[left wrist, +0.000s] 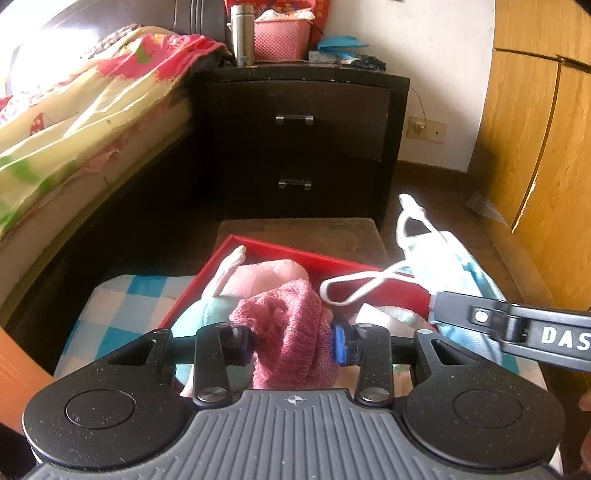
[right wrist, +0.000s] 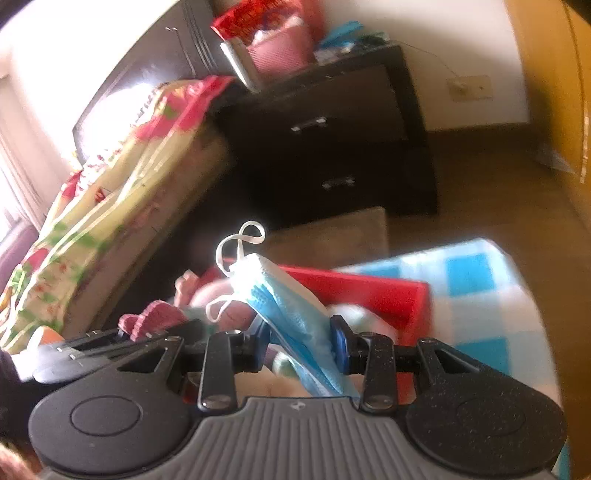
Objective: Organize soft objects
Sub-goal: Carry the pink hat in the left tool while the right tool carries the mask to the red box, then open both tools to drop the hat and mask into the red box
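My left gripper (left wrist: 295,341) is shut on a pink knitted cloth (left wrist: 291,332), which bulges up between the pads and hangs over a red tray (left wrist: 280,251). A pink plush toy (left wrist: 269,275) and a teal soft item (left wrist: 207,314) lie in the tray. My right gripper (right wrist: 301,349) is shut on a light blue face mask (right wrist: 295,314) whose white ear loops (right wrist: 240,240) stick up. Seen from the left wrist, the right gripper (left wrist: 436,306) comes in from the right, carrying the mask (left wrist: 443,258) over the tray's right side. The right wrist view shows the left gripper (right wrist: 125,332) at the left with the pink cloth (right wrist: 155,317).
The tray sits on a blue and white checked cloth (left wrist: 122,314). A brown stool (left wrist: 303,236) stands behind it, before a dark nightstand (left wrist: 295,140) holding a pink basket (left wrist: 280,38) and a steel flask (left wrist: 242,33). A bed with a floral quilt (left wrist: 81,118) lies left, a wooden wardrobe (left wrist: 535,147) right.
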`<act>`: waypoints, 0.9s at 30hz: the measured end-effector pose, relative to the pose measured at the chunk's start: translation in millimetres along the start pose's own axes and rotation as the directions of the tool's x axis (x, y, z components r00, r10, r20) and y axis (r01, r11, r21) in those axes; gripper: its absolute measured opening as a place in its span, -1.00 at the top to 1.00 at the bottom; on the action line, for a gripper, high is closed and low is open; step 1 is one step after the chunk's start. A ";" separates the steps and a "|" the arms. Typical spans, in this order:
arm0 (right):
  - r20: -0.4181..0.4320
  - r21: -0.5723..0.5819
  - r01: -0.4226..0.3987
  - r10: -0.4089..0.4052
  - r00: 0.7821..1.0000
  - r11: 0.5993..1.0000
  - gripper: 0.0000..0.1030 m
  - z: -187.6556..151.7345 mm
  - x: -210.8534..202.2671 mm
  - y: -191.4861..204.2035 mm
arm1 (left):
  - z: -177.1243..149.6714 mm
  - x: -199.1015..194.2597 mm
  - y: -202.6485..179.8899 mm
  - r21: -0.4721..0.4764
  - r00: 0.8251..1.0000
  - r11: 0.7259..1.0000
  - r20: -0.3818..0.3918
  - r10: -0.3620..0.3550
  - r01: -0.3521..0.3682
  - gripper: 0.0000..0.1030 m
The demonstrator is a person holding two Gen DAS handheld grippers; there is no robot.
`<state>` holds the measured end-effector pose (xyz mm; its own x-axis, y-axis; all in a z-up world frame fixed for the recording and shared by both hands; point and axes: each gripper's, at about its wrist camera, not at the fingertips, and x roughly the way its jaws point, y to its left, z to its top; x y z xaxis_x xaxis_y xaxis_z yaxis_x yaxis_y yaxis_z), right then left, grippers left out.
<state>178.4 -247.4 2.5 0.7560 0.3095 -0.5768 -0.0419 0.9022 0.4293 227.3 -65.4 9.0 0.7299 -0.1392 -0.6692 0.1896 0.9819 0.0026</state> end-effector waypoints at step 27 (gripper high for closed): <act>0.021 0.055 -0.113 0.112 0.994 0.992 0.10 5.1 34.0 -2.8 | 12.2 -0.2 21.2 -0.108 0.998 0.994 0.069 -0.013 0.021 -0.15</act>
<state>207.6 -240.9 -14.8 0.7603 0.4019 -0.5103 -0.0907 0.8436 0.5292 239.2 -46.2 18.2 0.7711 -0.1607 -0.6161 0.1325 0.9869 -0.0916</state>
